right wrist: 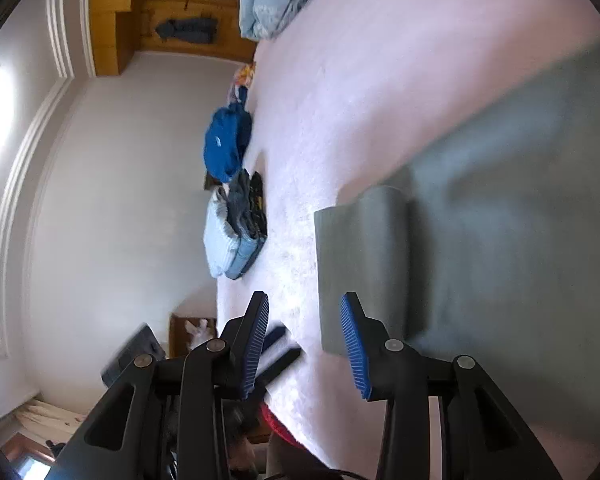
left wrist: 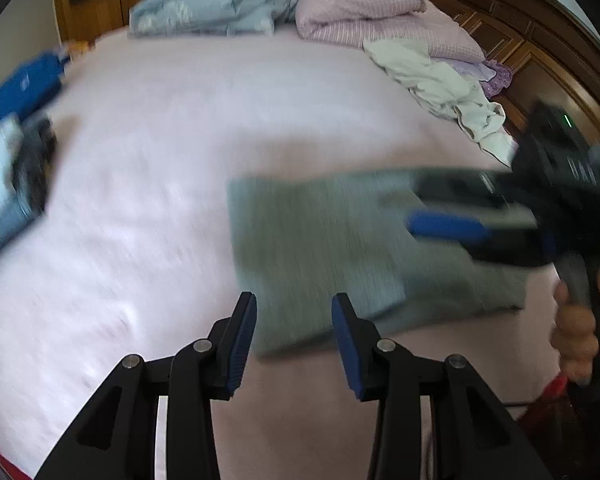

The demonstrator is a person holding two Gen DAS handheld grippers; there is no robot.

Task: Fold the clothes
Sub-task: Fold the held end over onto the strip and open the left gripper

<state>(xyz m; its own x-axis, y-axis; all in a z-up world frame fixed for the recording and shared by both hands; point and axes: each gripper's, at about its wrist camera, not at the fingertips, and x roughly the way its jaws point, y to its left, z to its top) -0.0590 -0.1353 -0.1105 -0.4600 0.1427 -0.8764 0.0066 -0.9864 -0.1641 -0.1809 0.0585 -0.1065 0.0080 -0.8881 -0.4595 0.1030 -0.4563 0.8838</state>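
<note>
left hand-held gripper (left wrist: 294, 340): jaws apart, nothing in them, just short of the grey garment (left wrist: 320, 248)
right hand-held gripper (right wrist: 306, 344): also spread, empty, over the garment's edge
garment: on the bed (left wrist: 160, 140), folded over at least once, looks partway
stack (right wrist: 236, 232): folded stuff at the bed's edge
white heap (left wrist: 440, 80): crumpled, probably left to do

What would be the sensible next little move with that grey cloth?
Probably close the left tongs on the near edge of the grey cloth: both tongs are open, holding nothing, and that edge lies just ahead of them on the bed.
</note>
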